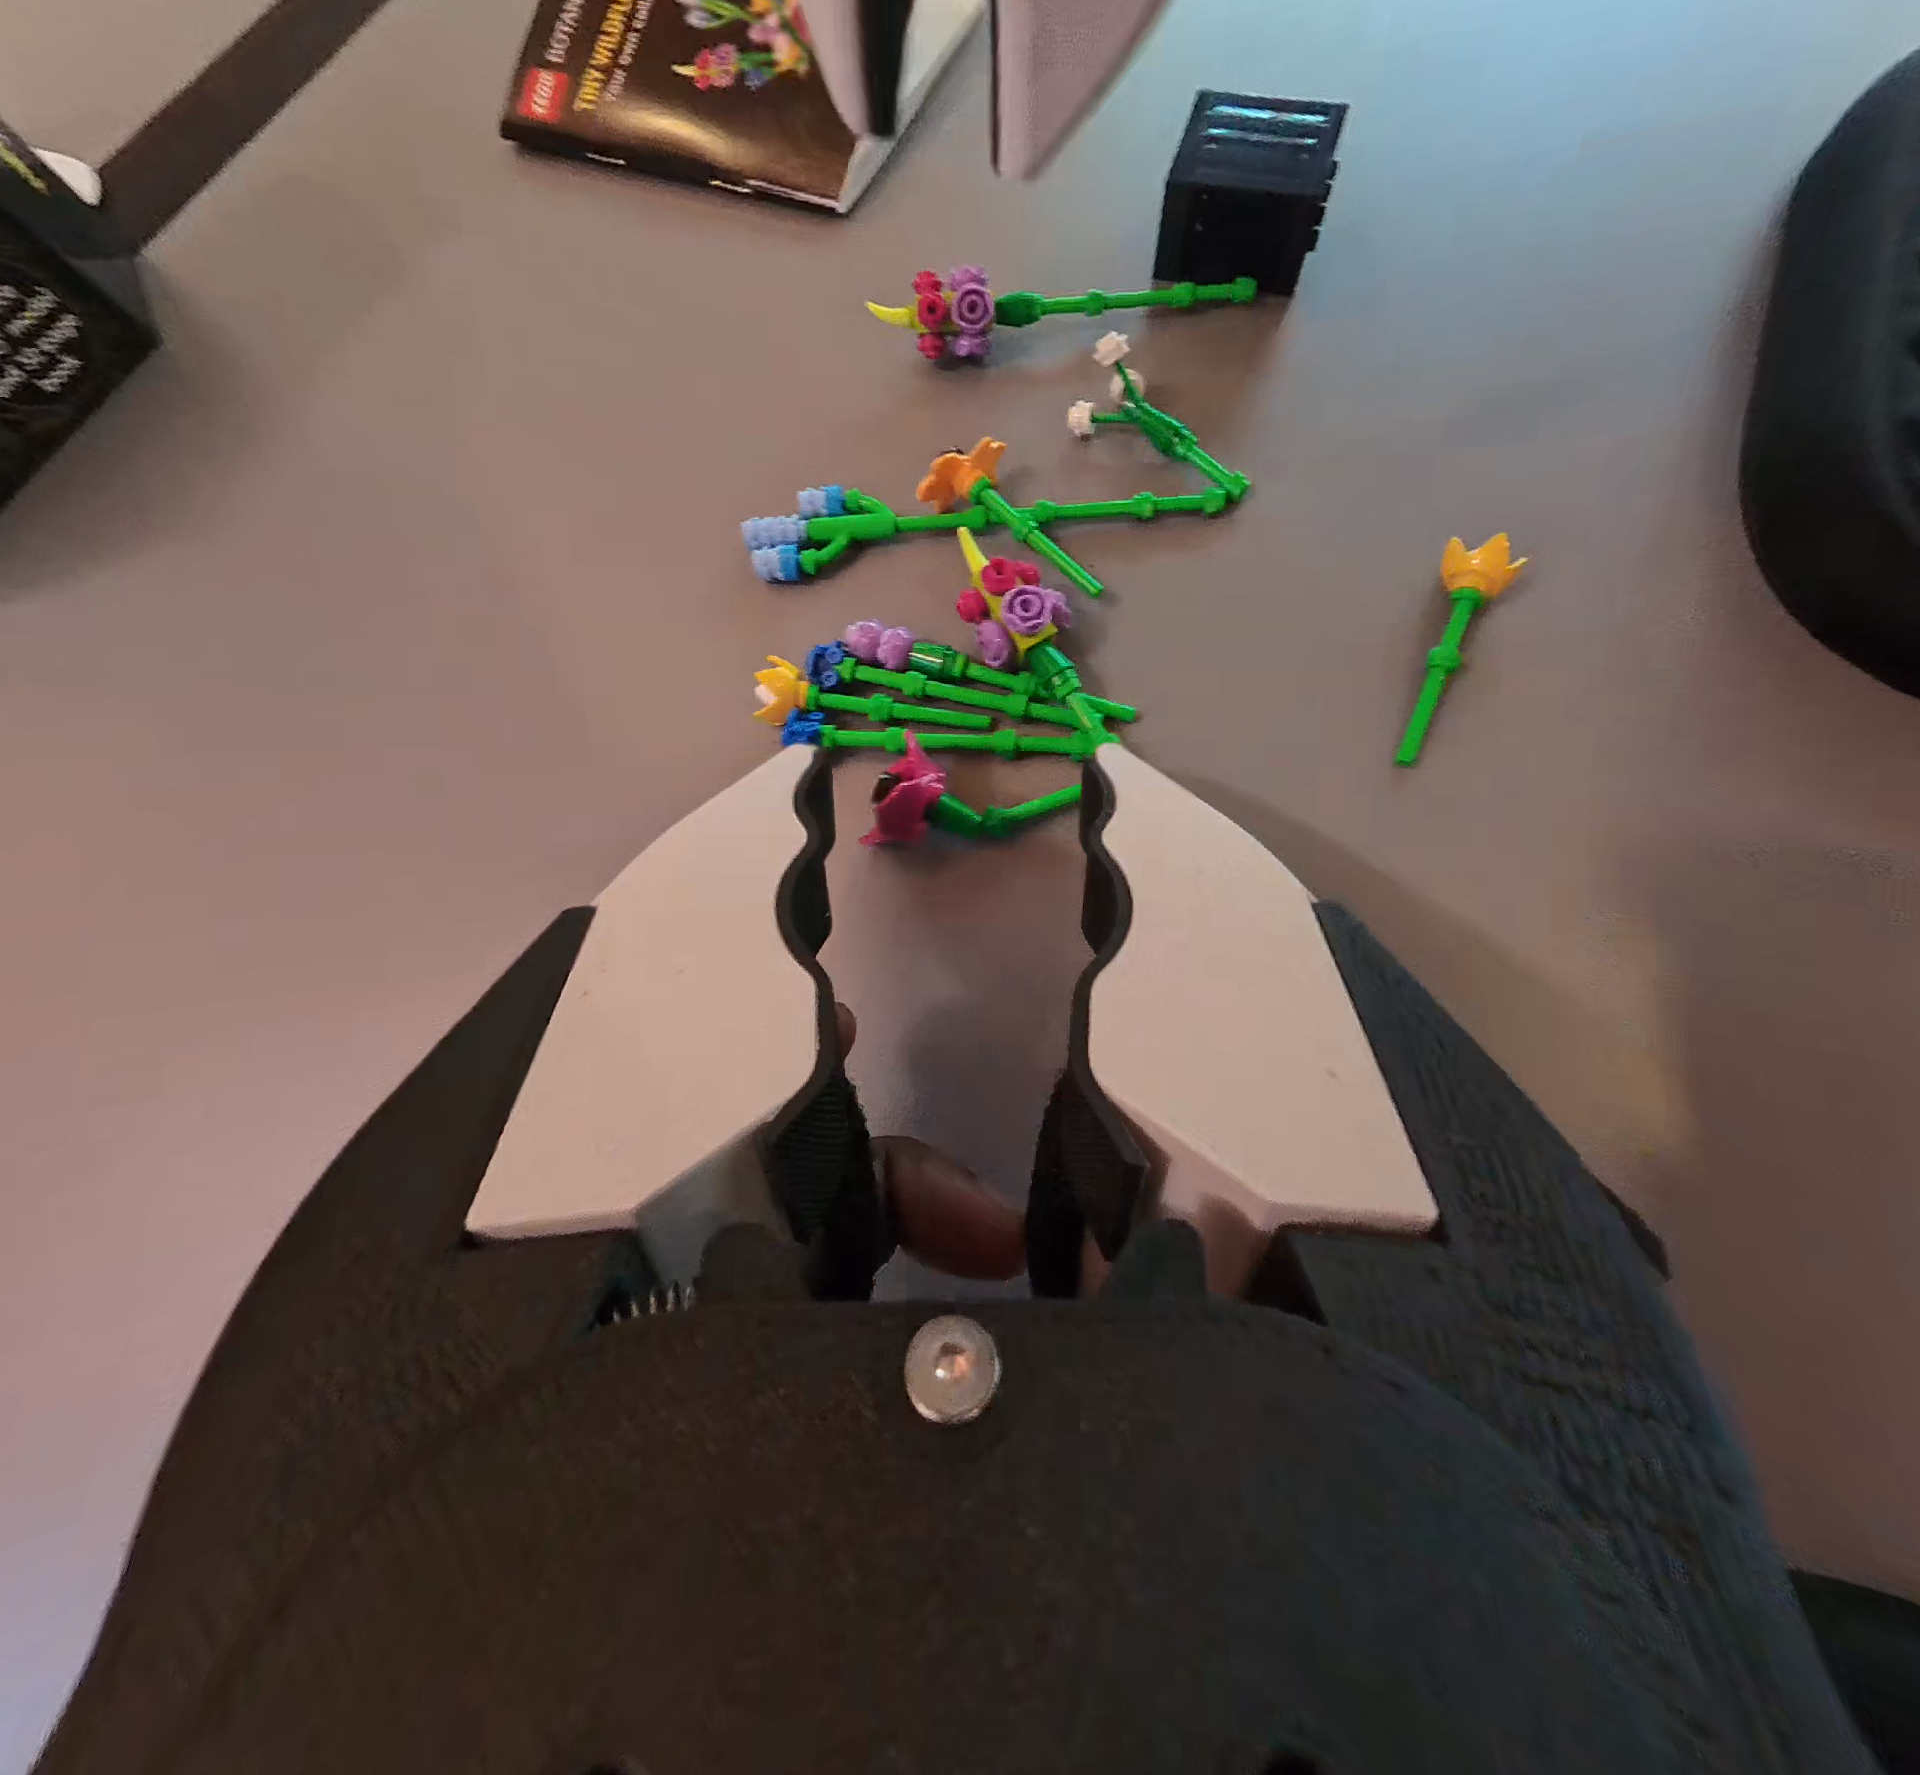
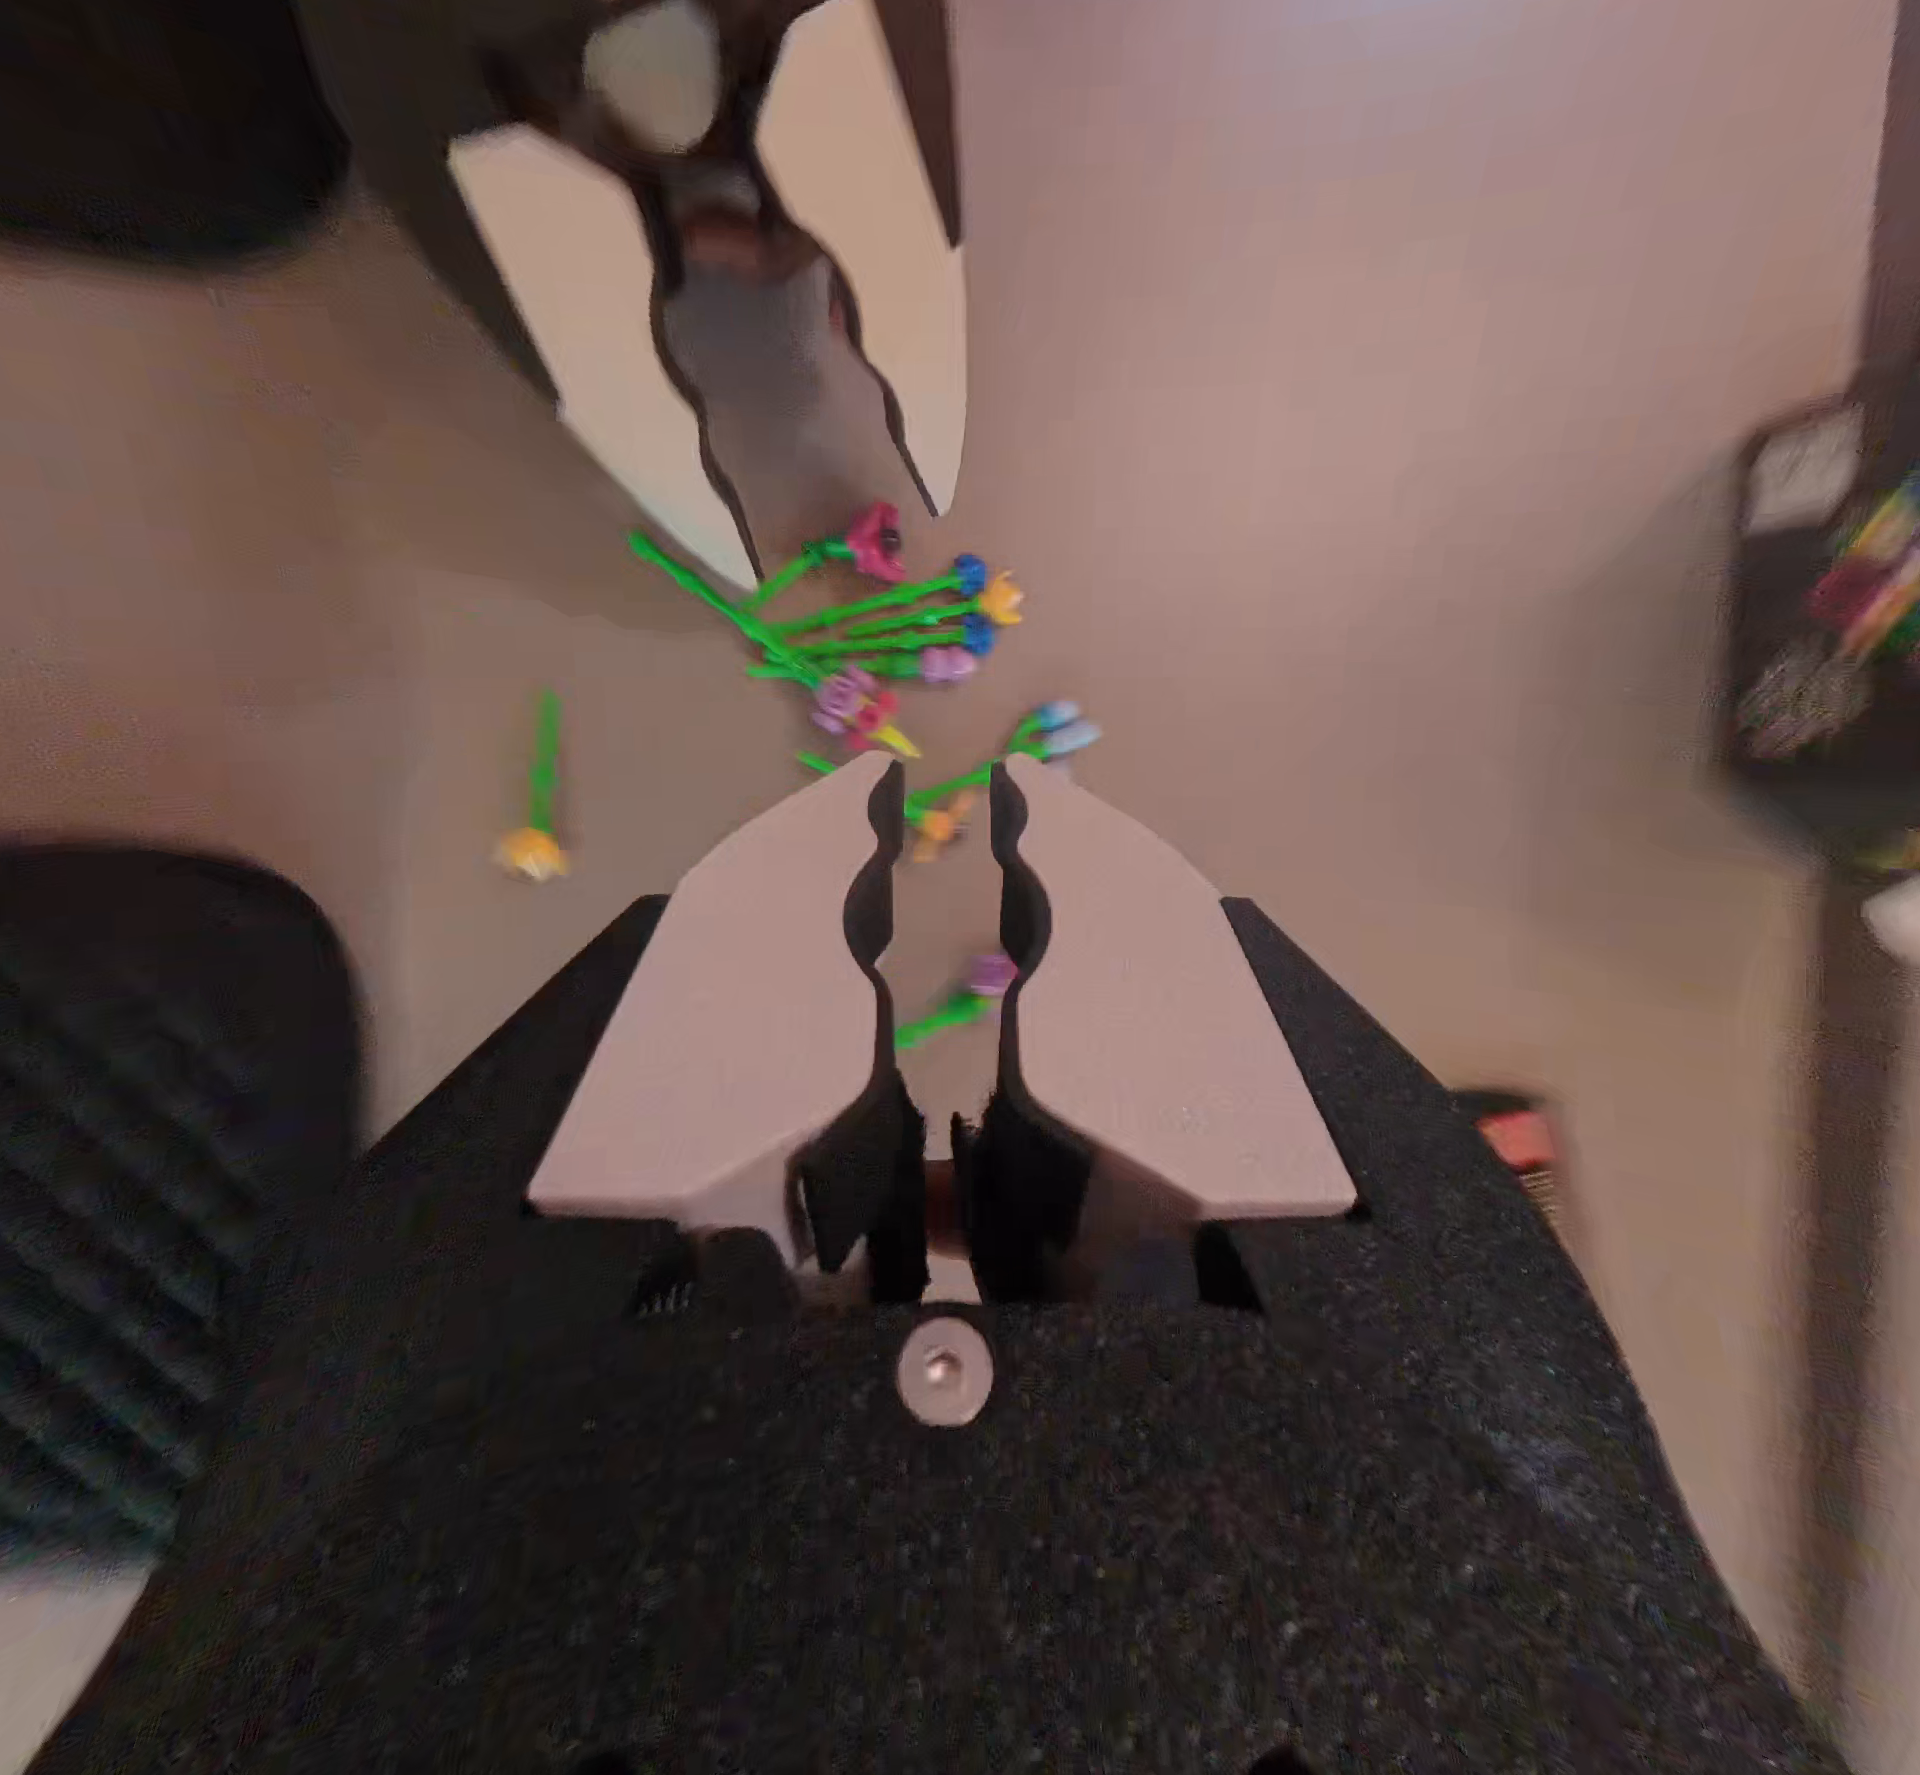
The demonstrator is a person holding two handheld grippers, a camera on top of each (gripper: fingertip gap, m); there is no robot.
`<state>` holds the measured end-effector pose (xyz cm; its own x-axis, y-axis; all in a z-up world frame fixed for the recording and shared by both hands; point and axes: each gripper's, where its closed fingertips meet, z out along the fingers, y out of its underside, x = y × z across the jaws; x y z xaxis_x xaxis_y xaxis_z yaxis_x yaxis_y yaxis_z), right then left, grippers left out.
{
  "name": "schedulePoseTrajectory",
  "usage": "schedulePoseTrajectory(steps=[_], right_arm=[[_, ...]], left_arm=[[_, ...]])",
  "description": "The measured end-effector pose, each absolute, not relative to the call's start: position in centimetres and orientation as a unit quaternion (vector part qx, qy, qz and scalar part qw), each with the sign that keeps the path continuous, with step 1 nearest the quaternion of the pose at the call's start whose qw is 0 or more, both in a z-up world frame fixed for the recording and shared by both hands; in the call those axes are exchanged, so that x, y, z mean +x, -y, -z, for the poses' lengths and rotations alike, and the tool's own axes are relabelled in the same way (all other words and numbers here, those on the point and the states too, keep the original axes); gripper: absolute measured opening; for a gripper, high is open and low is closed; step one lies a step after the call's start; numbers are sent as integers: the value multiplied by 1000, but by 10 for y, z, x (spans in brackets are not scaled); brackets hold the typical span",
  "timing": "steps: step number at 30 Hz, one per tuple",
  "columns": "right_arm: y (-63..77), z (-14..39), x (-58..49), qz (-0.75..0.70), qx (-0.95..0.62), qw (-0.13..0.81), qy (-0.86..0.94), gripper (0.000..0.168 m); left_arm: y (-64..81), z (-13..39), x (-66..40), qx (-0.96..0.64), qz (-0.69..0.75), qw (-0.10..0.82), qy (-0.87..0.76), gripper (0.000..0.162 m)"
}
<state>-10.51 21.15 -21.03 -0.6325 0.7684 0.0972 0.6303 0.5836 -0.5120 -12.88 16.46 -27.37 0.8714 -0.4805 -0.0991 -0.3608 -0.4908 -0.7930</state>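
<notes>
While gaping, left gripper (image 1: 951,769) flanks knobbly plastic magenta flower (image 1: 909,806).

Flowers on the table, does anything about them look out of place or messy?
Yes. Most toy flowers lie crossed in a loose heap just ahead of the open left gripper, stems overlapping. One yellow flower lies alone, apart to the right. Nothing looks broken.
</notes>
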Motion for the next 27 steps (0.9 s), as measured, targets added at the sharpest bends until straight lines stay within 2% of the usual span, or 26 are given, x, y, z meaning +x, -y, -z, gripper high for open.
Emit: schedulePoseTrajectory(steps=[2, 4, 6, 9, 12, 16, 19, 23, 25, 27], right_arm=[[-210, 227, -92, -272, -522, 152, 794, 23], [-208, 245, -84, -317, -560, 158, 749, 43], [-219, 257, -86, -335, -589, 182, 712, 46], [-224, 272, -88, -328, -610, 168, 702, 29], [-230, 284, -89, -283, -603, 183, 723, 19], [-229, 284, -96, -273, -577, 216, 739, 17], [-229, 286, -97, -248, -551, 233, 762, 8], [-223, 271, -101, -249, -469, 257, 807, 8], [-215, 261, -102, -248, -413, 257, 838, 8], [-207, 264, -96, -233, -381, 212, 869, 8]], left_arm=[[-163, 274, -122, -859, 80, 439, -251, 44], [-160, 274, -116, -857, 90, 435, -259, 43], [-160, 274, -113, -856, 90, 434, -265, 43], [-159, 276, -111, -854, 82, 433, -275, 43], [-160, 275, -113, -854, 73, 436, -275, 43], [-164, 273, -118, -857, 79, 444, -249, 43], [-165, 272, -117, -860, 84, 444, -236, 44], [-164, 276, -116, -870, 71, 430, -229, 44], [-162, 280, -116, -879, 69, 415, -225, 43], [-159, 280, -116, -885, 78, 405, -217, 42]])
